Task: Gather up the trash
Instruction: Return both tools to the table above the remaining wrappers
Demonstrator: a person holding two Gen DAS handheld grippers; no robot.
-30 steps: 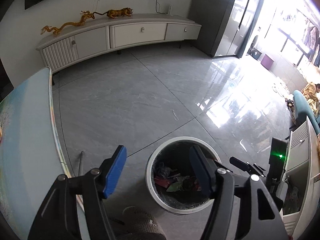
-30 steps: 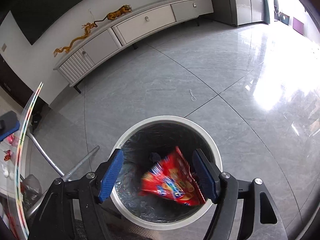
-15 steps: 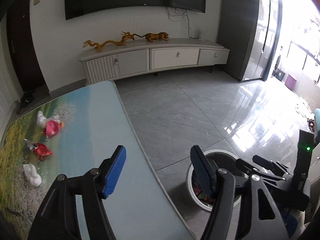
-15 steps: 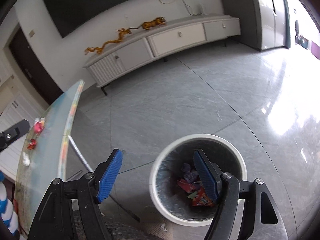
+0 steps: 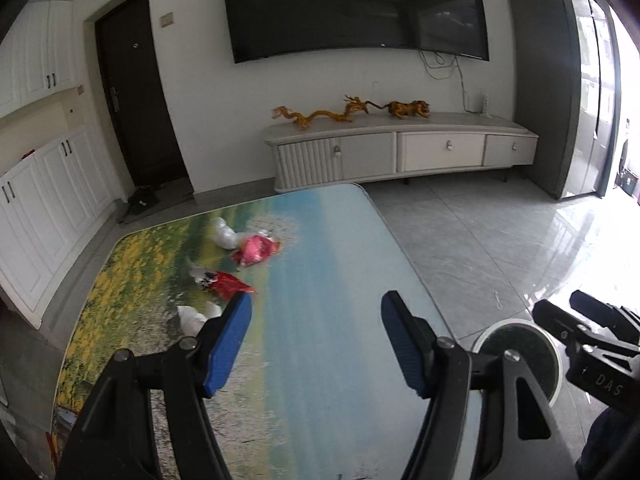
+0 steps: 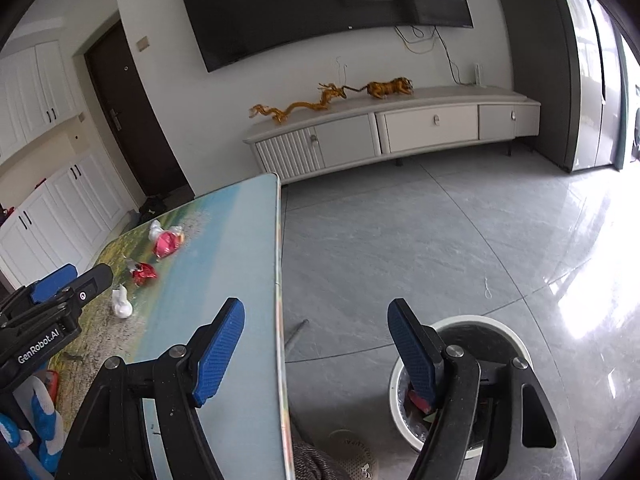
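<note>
— Trash (image 5: 240, 264) strewn across the left half of the desk (image 5: 328, 240), well short of the bin.

— Which pieces?

— Pink wrapper (image 5: 256, 249) farthest out, with a crumpled white scrap (image 5: 224, 234) touching its far side. Red wrapper (image 5: 230, 284) just nearer. Second white scrap (image 5: 194, 318) nearest of all, possibly tissue, too blurred to tell.

— And the left gripper (image 5: 316, 308)?

— Spread wide over the desk, angled downward, nothing between the blue pads (image 5: 228, 344). Left fingertip just beside the red wrapper and the nearer white scrap as seen by the left wrist camera; no contact visible.

— The right gripper (image 6: 316, 308)?

— Also spread, also empty. Poised over the desk's right edge, one finger above the desktop, the other in front of the bin (image 6: 516, 344).

— What of the bin?

— Round, white-rimmed, dark-lined, standing on the grey tiled floor (image 6: 440, 240) near the desk's right edge. Red scrap (image 6: 418, 400) and other litter inside, partly hidden behind the gripper's finger.

— Background?

— Wall-mounted television (image 5: 356, 8) above a long pale cabinet (image 5: 400, 152), golden dragon figurine (image 5: 320, 114) on top, dark door (image 5: 136, 112) to the left.
</note>
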